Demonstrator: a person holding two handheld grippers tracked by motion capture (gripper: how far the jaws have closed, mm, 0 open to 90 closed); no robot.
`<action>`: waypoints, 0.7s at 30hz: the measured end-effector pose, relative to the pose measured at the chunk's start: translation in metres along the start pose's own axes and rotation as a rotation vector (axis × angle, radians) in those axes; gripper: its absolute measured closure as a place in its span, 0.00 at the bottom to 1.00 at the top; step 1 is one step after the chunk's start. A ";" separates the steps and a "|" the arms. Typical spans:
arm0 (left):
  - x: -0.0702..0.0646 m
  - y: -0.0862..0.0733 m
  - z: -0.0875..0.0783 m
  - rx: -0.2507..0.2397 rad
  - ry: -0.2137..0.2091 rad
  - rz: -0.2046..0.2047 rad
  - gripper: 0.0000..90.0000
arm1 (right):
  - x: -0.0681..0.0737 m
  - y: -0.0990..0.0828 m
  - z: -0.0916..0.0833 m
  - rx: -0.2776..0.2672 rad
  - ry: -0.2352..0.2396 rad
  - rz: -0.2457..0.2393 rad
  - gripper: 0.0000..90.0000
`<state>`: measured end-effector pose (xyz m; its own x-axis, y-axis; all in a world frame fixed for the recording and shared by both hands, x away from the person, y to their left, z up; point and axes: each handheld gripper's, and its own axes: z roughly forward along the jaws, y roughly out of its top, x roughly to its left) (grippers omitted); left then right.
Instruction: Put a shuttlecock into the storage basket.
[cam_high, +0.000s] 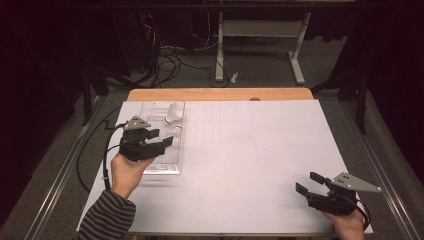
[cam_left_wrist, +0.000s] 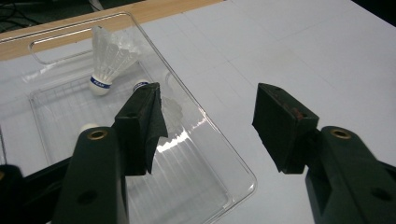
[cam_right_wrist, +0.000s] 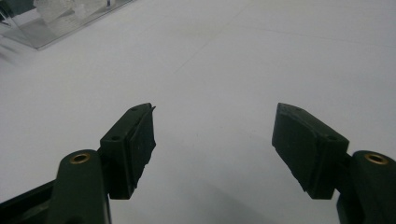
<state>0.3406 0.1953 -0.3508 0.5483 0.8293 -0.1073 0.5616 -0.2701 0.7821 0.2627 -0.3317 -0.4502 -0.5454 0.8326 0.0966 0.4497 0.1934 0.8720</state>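
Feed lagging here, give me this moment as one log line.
left gripper: open, over clear plastic tray | white feather shuttlecock: upright in tray | right gripper: open, above white table

— Anything you can actually read from where you stand?

— Just one bit. The shuttlecock standing in the clear tray has a blue band round its cork, with small white letters on it. It looks like "PEAK", though the print is tiny and I wouldn't swear to it.

— And the second cork beside it?

— Same sort of blue band, but too small to make out. No other lettering is legible.
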 end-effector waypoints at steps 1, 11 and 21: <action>0.000 0.000 0.000 -0.003 -0.001 -0.001 0.48 | 0.000 0.000 0.000 0.000 0.000 0.000 0.34; -0.003 -0.003 -0.005 -0.016 -0.007 0.000 0.47 | 0.000 0.000 0.000 0.000 0.000 0.000 0.34; -0.003 -0.008 -0.007 -0.025 -0.009 -0.002 0.47 | 0.000 0.000 0.000 -0.002 -0.002 0.002 0.34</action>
<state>0.3298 0.1981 -0.3528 0.5528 0.8254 -0.1145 0.5469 -0.2558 0.7971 0.2626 -0.3317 -0.4500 -0.5428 0.8342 0.0978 0.4496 0.1902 0.8728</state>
